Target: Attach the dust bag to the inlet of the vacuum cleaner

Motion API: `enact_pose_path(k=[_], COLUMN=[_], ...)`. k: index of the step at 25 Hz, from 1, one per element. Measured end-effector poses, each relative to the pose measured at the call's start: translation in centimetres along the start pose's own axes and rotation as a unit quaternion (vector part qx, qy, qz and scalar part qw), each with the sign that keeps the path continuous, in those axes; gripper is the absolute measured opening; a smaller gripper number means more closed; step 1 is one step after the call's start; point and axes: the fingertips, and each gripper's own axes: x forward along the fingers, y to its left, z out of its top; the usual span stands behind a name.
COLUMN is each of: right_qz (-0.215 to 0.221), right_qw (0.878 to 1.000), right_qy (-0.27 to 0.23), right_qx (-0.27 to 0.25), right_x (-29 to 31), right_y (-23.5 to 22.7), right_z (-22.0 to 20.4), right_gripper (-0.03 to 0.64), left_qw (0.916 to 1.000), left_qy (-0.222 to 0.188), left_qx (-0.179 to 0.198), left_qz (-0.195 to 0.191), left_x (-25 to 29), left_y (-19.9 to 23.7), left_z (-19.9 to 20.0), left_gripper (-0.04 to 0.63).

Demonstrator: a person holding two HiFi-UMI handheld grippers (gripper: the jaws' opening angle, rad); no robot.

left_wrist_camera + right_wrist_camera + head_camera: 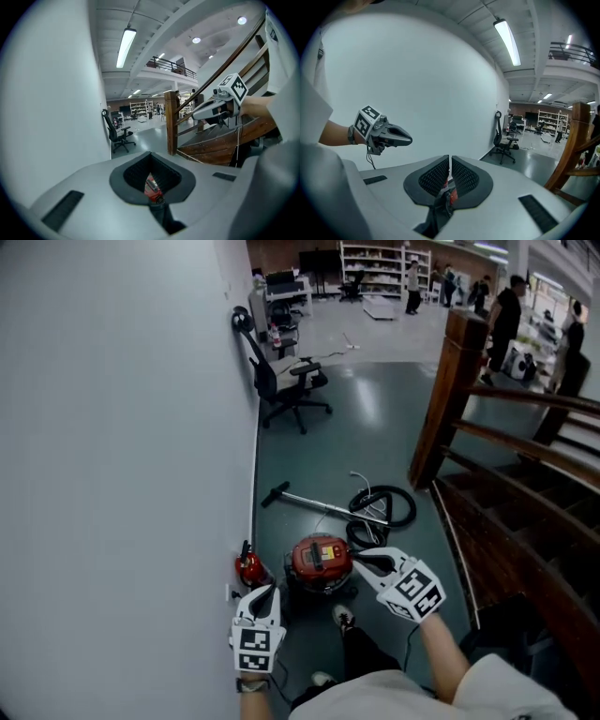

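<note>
- Left gripper [266, 593]: ribbed dark pads spread a little, with nothing between them. Through the gap only a strip of the red canister far below shows.
- Right gripper [361, 561]: pads pressed together to a thin slit, pinching nothing.
- Both grippers are held in the air side by side and apart. Each points forward and somewhat down, with its marker cube toward the person.
- Round red vacuum cleaner with a black handle [321, 561]: stands on the dark green glossy floor [366, 418] near its left edge, below and between the two grippers.
- Dust bag: cannot pick it out in any view.
- Black coiled hose [360, 532]: lies just beyond the canister, on its right side.
- Slim metal wand with a dark floor head [314, 503]: lies flat, running from the hose toward the left edge.
- Small red object with a dark top [248, 569]: at the floor's left edge against the pale grey wall [122, 427]. Kind unclear.
- Black office chair on castors [286, 390]: farther along the same edge.
- Brown wooden staircase with a thick post [450, 399]: bounds the floor's right edge.
</note>
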Motion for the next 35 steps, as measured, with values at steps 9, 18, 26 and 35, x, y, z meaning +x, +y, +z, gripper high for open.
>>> enact_pose_path(k=[9, 18, 26, 35], right_qz=[-0.007, -0.011, -0.008, -0.009], right_qw=[0.999, 0.995, 0.993, 0.993], right_qy=[-0.035, -0.078, -0.094, -0.09], right_qx=[-0.035, -0.058, -0.072, -0.075], right_x=[-3.9, -6.6, -7.7, -8.0], right_y=[0.8, 2.4, 3.9, 4.8], right_z=[6.6, 12.3, 14.8, 14.0], right_gripper=[0.041, 0.04, 0.031, 0.031], left_qw=[0.9977, 0.9911, 0.9879, 0.9879], left_qy=[-0.048, -0.093, -0.108, -0.108], left_qx=[0.044, 0.096, 0.11, 0.11], left_qz=[-0.018, 0.001, 0.015, 0.015], left_x=[-4.0, -8.1, -10.1, -10.7], left_y=[0.1, 0.8, 0.7, 0.1], left_z=[8.0, 13.9, 16.1, 15.6], left_gripper=[0.002, 0.002, 0.002, 0.002])
